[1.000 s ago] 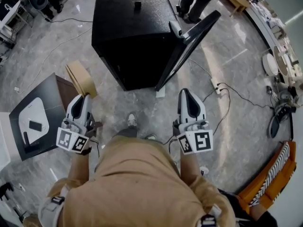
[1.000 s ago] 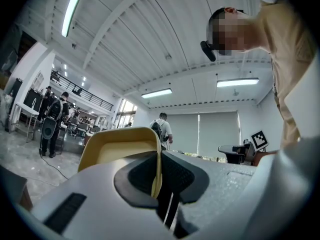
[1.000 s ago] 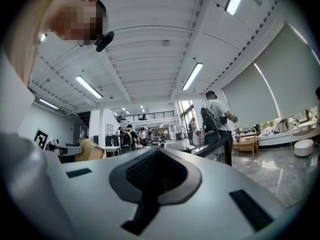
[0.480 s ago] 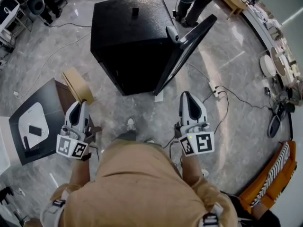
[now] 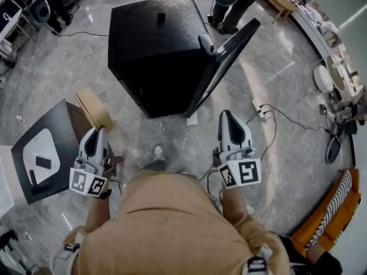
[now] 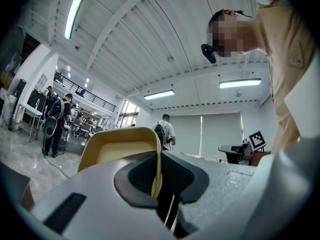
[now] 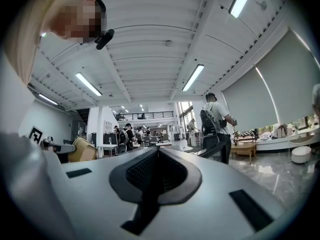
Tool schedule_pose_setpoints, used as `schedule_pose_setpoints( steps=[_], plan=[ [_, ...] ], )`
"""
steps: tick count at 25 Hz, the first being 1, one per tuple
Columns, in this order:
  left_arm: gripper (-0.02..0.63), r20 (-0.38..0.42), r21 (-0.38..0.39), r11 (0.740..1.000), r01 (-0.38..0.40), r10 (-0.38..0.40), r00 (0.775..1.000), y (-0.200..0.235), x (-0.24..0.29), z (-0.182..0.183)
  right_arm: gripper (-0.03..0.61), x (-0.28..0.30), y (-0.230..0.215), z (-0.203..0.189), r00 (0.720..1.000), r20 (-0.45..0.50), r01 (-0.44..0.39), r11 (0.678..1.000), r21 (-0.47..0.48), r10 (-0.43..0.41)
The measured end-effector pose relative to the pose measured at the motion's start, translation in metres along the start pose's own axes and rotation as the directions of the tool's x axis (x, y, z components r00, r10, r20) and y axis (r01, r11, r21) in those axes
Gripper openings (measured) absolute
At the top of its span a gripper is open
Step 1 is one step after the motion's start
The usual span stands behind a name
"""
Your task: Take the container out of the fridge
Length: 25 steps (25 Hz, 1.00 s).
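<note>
1. The task looks all but done. The container [image 5: 94, 109], a tan open tray, is outside the fridge [image 5: 155, 44], out in front of the fridge's open side, off towards its hinge-free corner and well apart from it.
2. The left gripper [image 5: 97, 133] carries the container. In the left gripper view its jaws are pinched narrow on one thin wall of the container [image 6: 122, 146], with the tray's hollow to one side of the jaws.
3. The right gripper [image 5: 227, 116] is in front of the fridge, near the free edge of the door [image 5: 223, 62]. In the right gripper view its jaws [image 7: 157, 171] are pressed together with nothing between them.
4. The door stands swung out from the fridge, and the inside is too dark to make out.
5. As I judge it, what is left is to set the container down somewhere, and perhaps to shut the door.
6. Count: one fridge, one door, one container and two grippers. One small dark object [image 5: 161, 17] sits on top of the fridge.
</note>
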State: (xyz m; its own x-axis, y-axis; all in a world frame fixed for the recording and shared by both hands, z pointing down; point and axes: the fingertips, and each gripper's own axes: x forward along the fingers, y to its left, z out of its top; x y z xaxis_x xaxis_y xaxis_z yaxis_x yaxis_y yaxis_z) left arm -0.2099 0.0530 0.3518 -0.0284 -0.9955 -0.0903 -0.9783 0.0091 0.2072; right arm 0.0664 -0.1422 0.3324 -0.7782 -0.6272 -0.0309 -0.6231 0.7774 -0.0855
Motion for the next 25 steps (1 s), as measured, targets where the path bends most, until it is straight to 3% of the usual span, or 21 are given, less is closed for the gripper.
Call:
schedule_pose_setpoints(
  steps=[25],
  plan=[
    [0.024,0.033,0.009,1.000,0.017,-0.017,0.999,0.003,0.015,0.008,0.000,0.026,0.005,0.005,1.000,0.009,-0.021,1.000,-0.022,0.021]
  ],
)
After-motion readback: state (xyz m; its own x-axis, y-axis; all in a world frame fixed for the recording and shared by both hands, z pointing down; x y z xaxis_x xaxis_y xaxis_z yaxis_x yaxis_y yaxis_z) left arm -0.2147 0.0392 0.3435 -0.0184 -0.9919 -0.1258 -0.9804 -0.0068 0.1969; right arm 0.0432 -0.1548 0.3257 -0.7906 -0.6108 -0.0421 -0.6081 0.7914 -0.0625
